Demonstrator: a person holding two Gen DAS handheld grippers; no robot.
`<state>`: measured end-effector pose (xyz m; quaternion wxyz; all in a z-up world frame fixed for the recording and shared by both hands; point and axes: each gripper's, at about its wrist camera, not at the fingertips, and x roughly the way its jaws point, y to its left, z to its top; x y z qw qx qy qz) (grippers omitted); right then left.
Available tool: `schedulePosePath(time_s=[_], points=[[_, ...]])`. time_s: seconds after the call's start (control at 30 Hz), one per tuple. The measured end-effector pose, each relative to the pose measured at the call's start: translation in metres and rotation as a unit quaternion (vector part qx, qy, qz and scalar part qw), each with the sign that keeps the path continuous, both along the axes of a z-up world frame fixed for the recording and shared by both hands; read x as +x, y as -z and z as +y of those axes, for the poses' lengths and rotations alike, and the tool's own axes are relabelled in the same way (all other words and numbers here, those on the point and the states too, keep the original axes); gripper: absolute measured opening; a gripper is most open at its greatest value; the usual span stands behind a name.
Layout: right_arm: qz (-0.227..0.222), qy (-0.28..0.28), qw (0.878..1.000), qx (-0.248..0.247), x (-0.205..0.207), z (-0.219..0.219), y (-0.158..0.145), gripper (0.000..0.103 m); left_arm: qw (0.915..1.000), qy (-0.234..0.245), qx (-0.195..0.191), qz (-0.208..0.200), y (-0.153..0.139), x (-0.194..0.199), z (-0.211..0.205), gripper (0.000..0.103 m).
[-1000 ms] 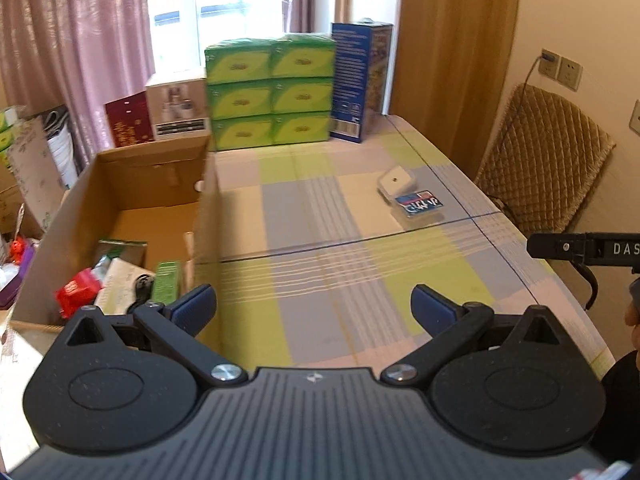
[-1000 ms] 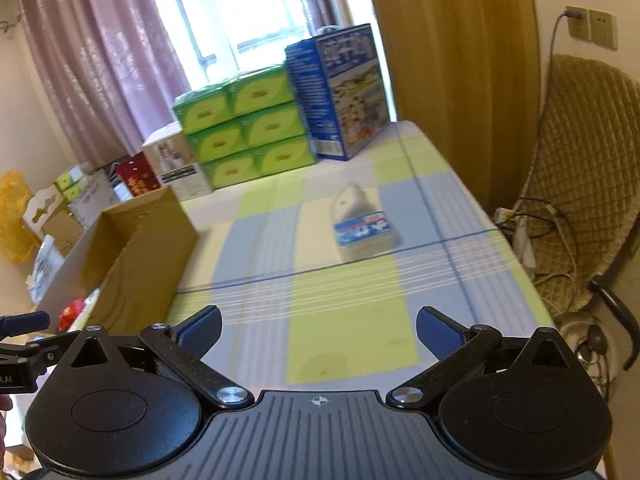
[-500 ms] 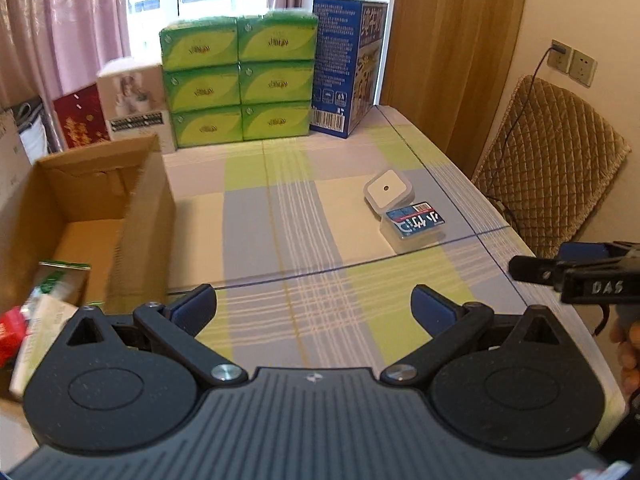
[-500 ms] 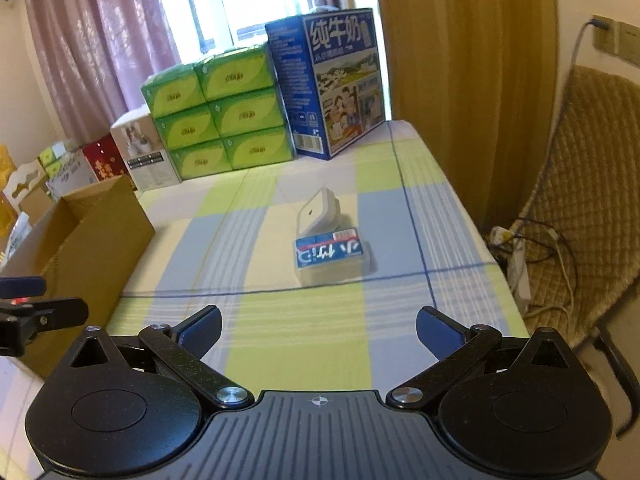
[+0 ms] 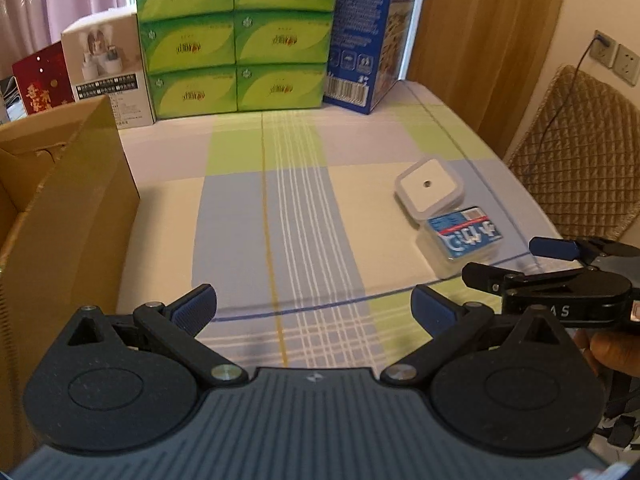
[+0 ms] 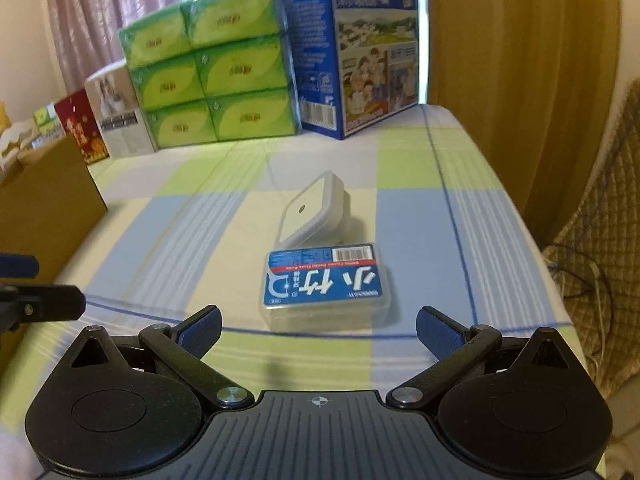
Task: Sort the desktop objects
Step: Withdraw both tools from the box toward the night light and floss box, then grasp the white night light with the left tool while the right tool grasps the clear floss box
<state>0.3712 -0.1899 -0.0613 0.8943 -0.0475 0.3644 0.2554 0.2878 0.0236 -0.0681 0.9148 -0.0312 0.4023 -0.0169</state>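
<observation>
While gaping, right gripper (image 6: 318, 326) faces floss box (image 6: 326, 284)

Desk (image 5: 304, 200) under a checked cloth of green, blue and cream, with goods along its far edge.

Near the right side lie a clear plastic case with a blue label (image 6: 325, 285) and, just behind and touching it, a white square plug-in device (image 6: 310, 210). At the back stand six stacked green tissue packs (image 5: 236, 36), a tall blue carton (image 5: 368, 32) to their right and a white box (image 5: 106, 68) to their left. A cardboard box (image 5: 76, 208) sits at the left side.
</observation>
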Motion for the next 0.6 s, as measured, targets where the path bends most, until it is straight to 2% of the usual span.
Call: schedulePosePath(time_s=[0.4,0.47,0.53,0.6], points=[[-0.025,-0.012,0.999,-0.039,0.025,0.027,0.023,0.1,0.9997,-0.019,-0.018,0.003,0.026,0.033,-0.001,0.102],[-0.029,-0.013,0.998,-0.046,0.026,0.028,0.023,0.098,0.9996,-0.02,-0.02,0.005,0.029,0.036,-0.002,0.102],[-0.023,-0.017,0.998,-0.047,0.028,0.027,0.024,0.09,0.9995,-0.019,-0.023,0.006,0.031,0.038,-0.005,0.102],[-0.021,-0.011,0.998,-0.053,0.03,0.025,0.025,0.086,0.9995,-0.019,-0.026,0.006,0.032,0.04,-0.007,0.102]])
